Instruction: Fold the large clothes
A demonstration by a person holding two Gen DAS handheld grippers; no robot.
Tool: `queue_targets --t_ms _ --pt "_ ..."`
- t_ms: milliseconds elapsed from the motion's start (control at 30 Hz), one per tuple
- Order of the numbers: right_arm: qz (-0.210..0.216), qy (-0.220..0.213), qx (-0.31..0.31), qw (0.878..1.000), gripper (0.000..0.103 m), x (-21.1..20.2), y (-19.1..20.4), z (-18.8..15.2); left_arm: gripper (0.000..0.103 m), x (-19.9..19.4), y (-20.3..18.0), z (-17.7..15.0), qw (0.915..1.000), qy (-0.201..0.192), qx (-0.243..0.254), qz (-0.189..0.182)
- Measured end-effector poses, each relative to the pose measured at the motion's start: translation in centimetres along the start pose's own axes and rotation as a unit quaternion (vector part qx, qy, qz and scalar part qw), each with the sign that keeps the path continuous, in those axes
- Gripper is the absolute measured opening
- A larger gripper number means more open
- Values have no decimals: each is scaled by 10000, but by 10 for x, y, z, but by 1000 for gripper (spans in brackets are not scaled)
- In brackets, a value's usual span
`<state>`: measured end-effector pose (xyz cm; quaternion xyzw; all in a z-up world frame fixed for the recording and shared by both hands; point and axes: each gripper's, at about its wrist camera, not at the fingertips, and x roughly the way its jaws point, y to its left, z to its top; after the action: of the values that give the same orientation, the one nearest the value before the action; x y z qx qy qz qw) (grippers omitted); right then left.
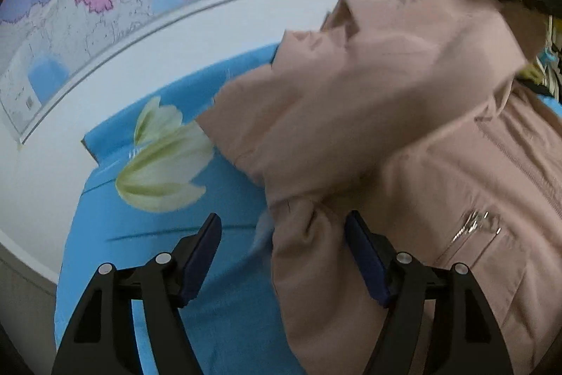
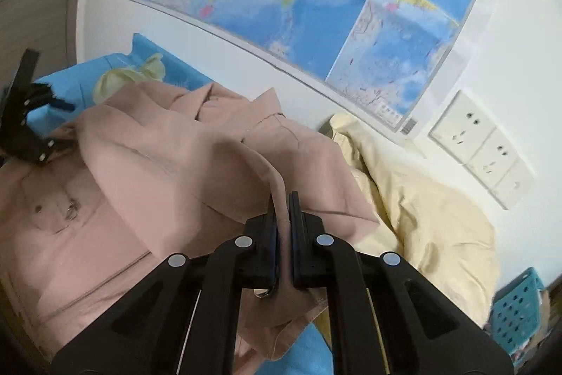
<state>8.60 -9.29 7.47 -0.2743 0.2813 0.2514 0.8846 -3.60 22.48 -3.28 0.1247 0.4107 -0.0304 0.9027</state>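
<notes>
One pink coat (image 2: 147, 164); right tongs (image 2: 283, 199) pinch its edge, left tongs (image 1: 282, 227) apparently spread.

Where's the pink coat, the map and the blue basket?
Coat (image 2: 168, 143): right wrist view, its rumpled middle.
Map (image 2: 316, 6): right wrist view, its blue sea.
Basket (image 2: 520, 308): right wrist view, its holed side.

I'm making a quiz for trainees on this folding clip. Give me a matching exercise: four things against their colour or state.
Things:
1. left gripper
2. right gripper
3. jacket
4. sheet

States:
A. blue with a pale flower
B. shut on a strip of fabric
C. pink, with a zip
D. open

Pairs: 1-D, 2-B, 3-C, 4-A
</notes>
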Motion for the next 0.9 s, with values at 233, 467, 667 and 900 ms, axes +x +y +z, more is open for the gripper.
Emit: queue_targets --t_ms 233,467,667,900 --pt "-74 886 -302 9956 9 84 18 -33 71 -35 15 16 9953 -743 -361 -511" --pt "-141 397 44 9991 8 76 7 -23 71 -9 -22 43 9965 -567 138 -593" --pt "-254 796 -115 9964 25 98 14 -27 71 20 -18 28 9983 -39 -15 -579" --pt "-76 250 620 9977 65 27 -11 -45 82 -14 31 10 9892 -192 -941 -1110"
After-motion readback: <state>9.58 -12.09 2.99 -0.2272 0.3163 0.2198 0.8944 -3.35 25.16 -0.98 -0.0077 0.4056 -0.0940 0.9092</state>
